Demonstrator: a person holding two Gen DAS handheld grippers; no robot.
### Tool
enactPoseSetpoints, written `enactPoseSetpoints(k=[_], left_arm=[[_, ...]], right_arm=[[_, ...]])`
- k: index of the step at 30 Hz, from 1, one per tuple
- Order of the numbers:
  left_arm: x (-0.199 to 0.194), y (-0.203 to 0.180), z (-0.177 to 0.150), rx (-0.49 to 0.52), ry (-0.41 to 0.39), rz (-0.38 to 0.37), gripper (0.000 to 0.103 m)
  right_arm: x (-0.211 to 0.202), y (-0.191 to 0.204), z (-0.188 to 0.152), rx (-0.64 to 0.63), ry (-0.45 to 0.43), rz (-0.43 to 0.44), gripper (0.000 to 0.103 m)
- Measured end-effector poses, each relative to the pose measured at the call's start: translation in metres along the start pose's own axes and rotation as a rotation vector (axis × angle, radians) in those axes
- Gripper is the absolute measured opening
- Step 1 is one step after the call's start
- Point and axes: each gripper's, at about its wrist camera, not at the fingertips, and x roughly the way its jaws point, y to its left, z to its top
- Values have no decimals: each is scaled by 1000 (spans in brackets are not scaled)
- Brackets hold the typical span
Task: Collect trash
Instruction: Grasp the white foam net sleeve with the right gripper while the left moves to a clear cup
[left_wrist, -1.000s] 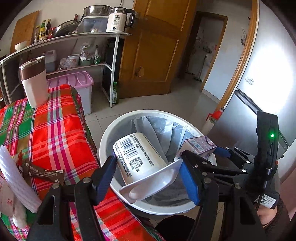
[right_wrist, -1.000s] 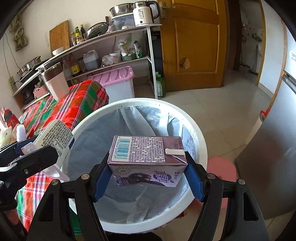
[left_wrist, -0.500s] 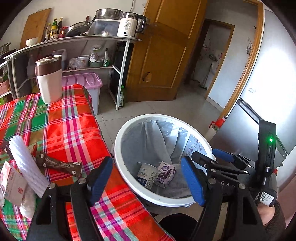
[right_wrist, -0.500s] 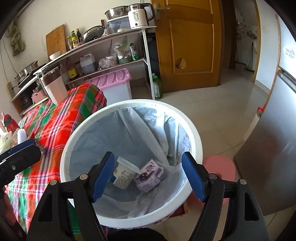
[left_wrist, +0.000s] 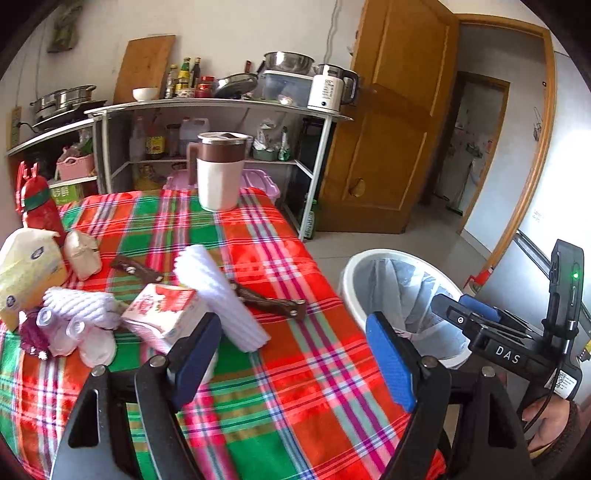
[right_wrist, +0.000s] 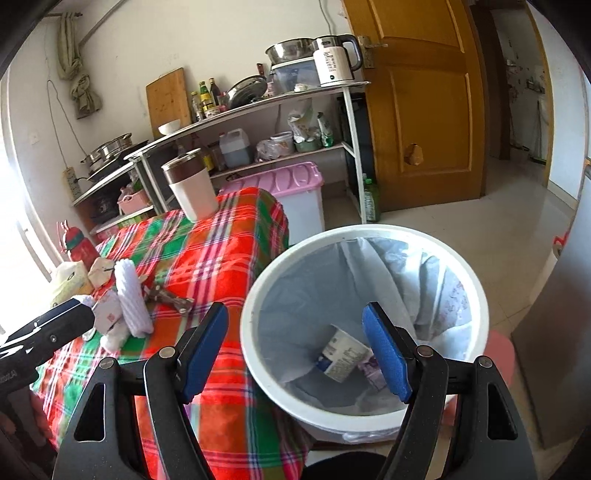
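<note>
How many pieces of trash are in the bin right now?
2. In the trash bin, a white cup lies on its side on the liner's bottom, with a purple carton just right of it, partly behind the right gripper's finger. More could be hidden.

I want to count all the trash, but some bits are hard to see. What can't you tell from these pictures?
- Purple carton in the bin: right wrist view, mostly behind a blue finger.
- Bin bottom: left wrist view, hidden by the rim and a finger.
- Pink carton: left wrist view, near end covered by the left gripper, whose fingers are opening with nothing between them.
- Small pale bits at the table's left edge: blurred, so uncountable.
</note>
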Motion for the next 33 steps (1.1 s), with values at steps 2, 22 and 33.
enactPoseSetpoints(k=[2, 22, 33], left_arm=[[-8, 17, -3, -23, -4, 34, 83], [-10, 118, -29, -197, 67, 131, 83], [-3, 156, -31, -237, 73, 217, 83]], right_arm=[[4, 13, -2, -20, 7, 25, 75], [65, 129, -7, -252, 100, 222, 75], [94, 150, -12, -320, 174, 236, 56]])
